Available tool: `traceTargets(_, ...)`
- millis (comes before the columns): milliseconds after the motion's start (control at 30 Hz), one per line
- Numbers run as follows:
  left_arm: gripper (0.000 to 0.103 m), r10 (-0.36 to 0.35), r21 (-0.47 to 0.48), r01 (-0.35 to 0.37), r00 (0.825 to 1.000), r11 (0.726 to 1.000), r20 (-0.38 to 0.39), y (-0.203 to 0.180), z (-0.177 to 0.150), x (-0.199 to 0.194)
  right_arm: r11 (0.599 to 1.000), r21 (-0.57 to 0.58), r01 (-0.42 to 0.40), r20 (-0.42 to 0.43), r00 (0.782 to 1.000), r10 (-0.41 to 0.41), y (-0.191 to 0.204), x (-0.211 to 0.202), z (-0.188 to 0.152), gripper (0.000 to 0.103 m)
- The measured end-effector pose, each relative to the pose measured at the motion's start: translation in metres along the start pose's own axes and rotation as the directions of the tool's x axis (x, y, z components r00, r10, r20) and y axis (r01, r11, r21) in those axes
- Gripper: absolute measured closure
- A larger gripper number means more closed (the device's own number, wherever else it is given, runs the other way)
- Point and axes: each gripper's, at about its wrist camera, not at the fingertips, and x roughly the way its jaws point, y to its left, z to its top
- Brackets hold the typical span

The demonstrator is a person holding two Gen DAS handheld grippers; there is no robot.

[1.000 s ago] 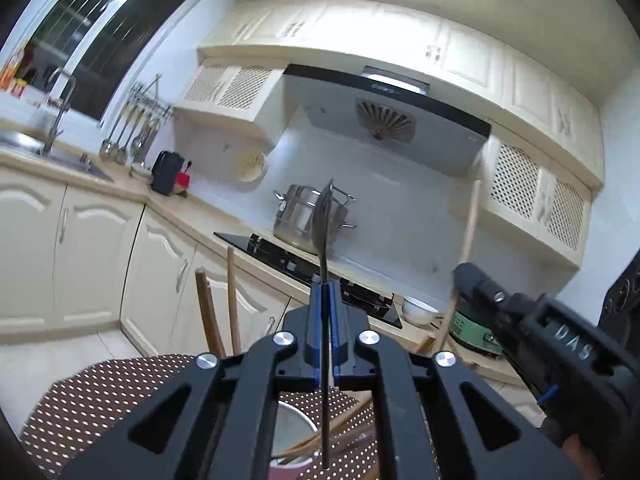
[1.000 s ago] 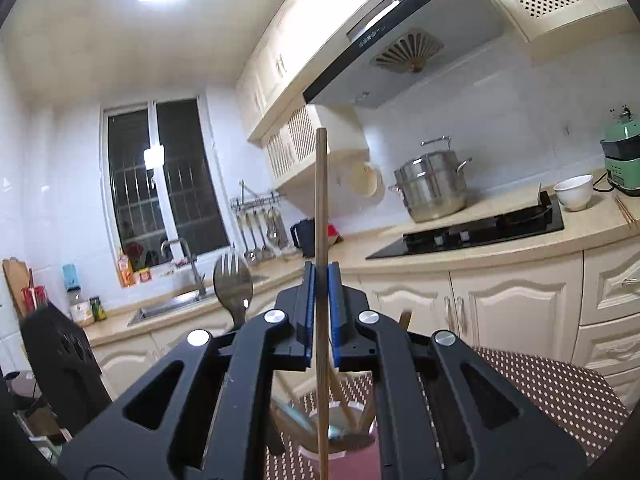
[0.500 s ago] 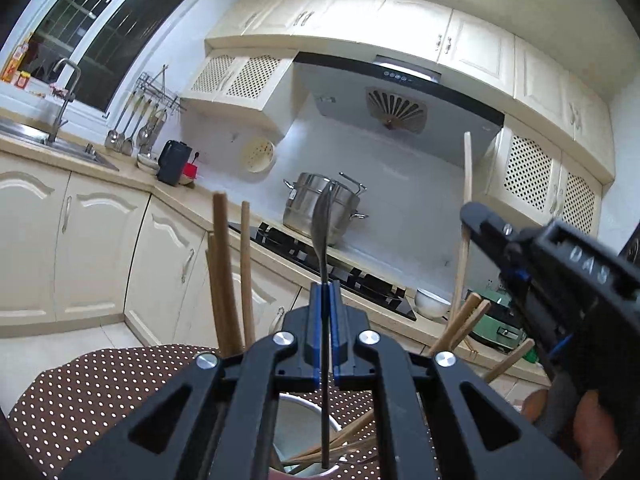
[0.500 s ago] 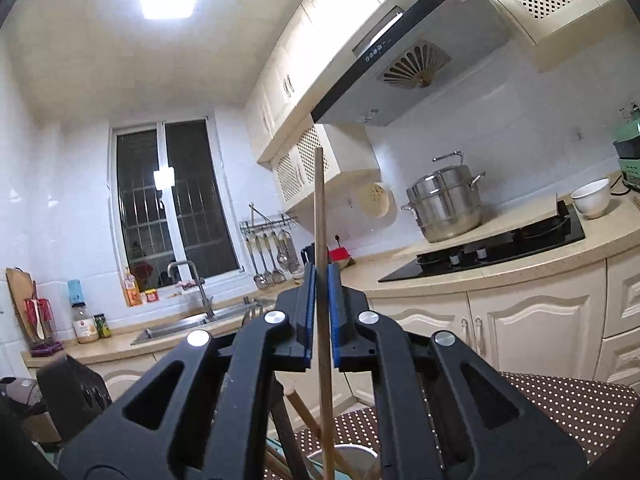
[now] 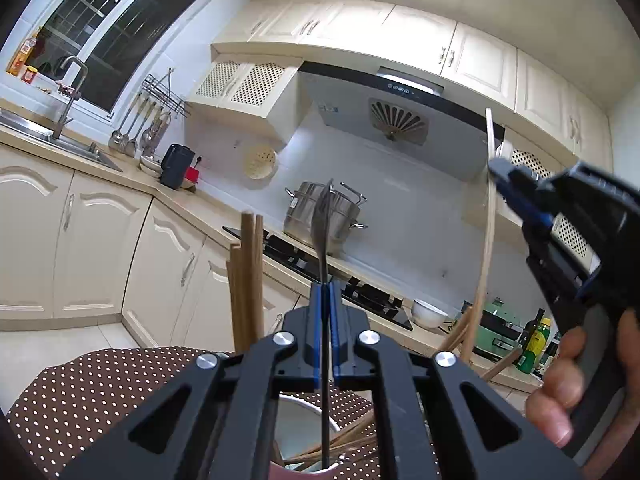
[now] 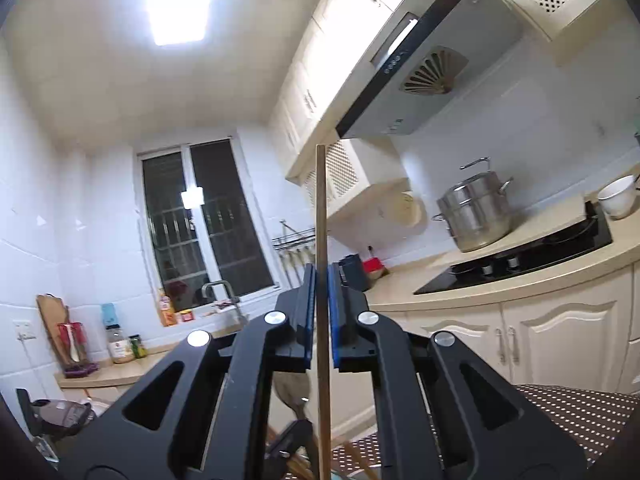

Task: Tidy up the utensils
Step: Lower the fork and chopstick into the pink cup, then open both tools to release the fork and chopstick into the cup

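Steel fork (image 5: 325,216) stands clamped in my left tool (image 5: 326,300), its handle dipping into the white cup (image 5: 298,424), whose base my tool hides. My right tool (image 6: 321,292) pinches a wooden chopstick (image 6: 321,216) upright, its lower end cut off; open air surrounds its tip.
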Motion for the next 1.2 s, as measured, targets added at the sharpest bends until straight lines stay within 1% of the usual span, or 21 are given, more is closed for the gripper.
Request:
traceTargets(67,0.099,-0.006,-0.006,0.006,1.0,1.0,0.006,0.001,0.001,-0.003,1.0,0.009,-0.017,0.006,1.0,0.017,0.002,0.002,0.006,0.096)
traceTargets(133,0.099,-0.009,-0.008,0.009,1.0,1.0,0.018,0.0,0.002,-0.005,1.0,-0.004,-0.014,0.008,1.0,0.014,0.005,0.004,0.012,0.096)
traceTargets(200,0.099,-0.012,-0.009,0.012,1.0,1.0,0.026,0.0,0.003,-0.007,0.998,-0.068,0.014,0.012,1.0,-0.013,0.011,0.008,0.013,0.096)
traceTargets(267,0.099,-0.01,-0.012,0.011,1.0,1.0,0.019,0.001,0.001,-0.005,0.991,-0.129,0.037,0.002,0.999,-0.037,0.013,0.014,0.007,0.096)
traceTargets(400,0.099,-0.014,-0.004,0.014,1.0,1.0,0.006,0.001,-0.003,-0.001,0.982,-0.175,0.07,-0.031,0.997,-0.076,0.004,0.023,-0.008,0.096)
traceTargets(533,0.099,-0.01,0.025,0.011,1.0,1.0,-0.026,0.0,-0.01,0.008,0.983,-0.157,0.096,-0.031,0.994,-0.102,-0.009,0.021,-0.021,0.096)
traceTargets(633,0.099,-0.003,0.057,0.006,0.999,0.998,-0.053,-0.003,-0.018,0.015,0.982,-0.162,0.096,-0.028,0.994,-0.102,-0.009,0.018,-0.029,0.096)
traceTargets(767,0.099,0.004,0.071,0.001,0.998,0.998,-0.065,-0.003,-0.022,0.016,0.977,-0.19,0.099,-0.03,0.994,-0.107,-0.006,0.018,-0.043,0.096)
traceTargets(900,0.098,-0.003,0.05,0.006,0.998,0.999,-0.066,0.0,-0.021,0.014,0.965,-0.237,0.111,-0.014,0.993,-0.118,-0.003,0.017,-0.05,0.096)
traceTargets(1067,0.098,-0.007,0.042,0.01,0.997,0.999,-0.074,0.004,-0.02,0.013,0.965,-0.242,0.105,-0.012,0.994,-0.111,-0.003,0.016,-0.05,0.096)
traceTargets(1100,0.097,-0.006,0.04,0.009,0.997,0.999,-0.072,0.005,-0.02,0.013,0.964,-0.243,0.106,-0.014,0.993,-0.113,-0.004,0.016,-0.05,0.096)
traceTargets(1167,0.087,-0.002,0.03,0.003,0.998,1.0,-0.06,0.007,-0.019,0.012,0.964,-0.244,0.105,-0.013,0.994,-0.111,-0.004,0.015,-0.049,0.096)
traceTargets(1200,0.087,0.002,0.031,0.0,0.998,1.0,-0.063,0.008,-0.019,0.013,0.965,-0.242,0.104,-0.014,0.994,-0.111,-0.004,0.015,-0.05,0.096)
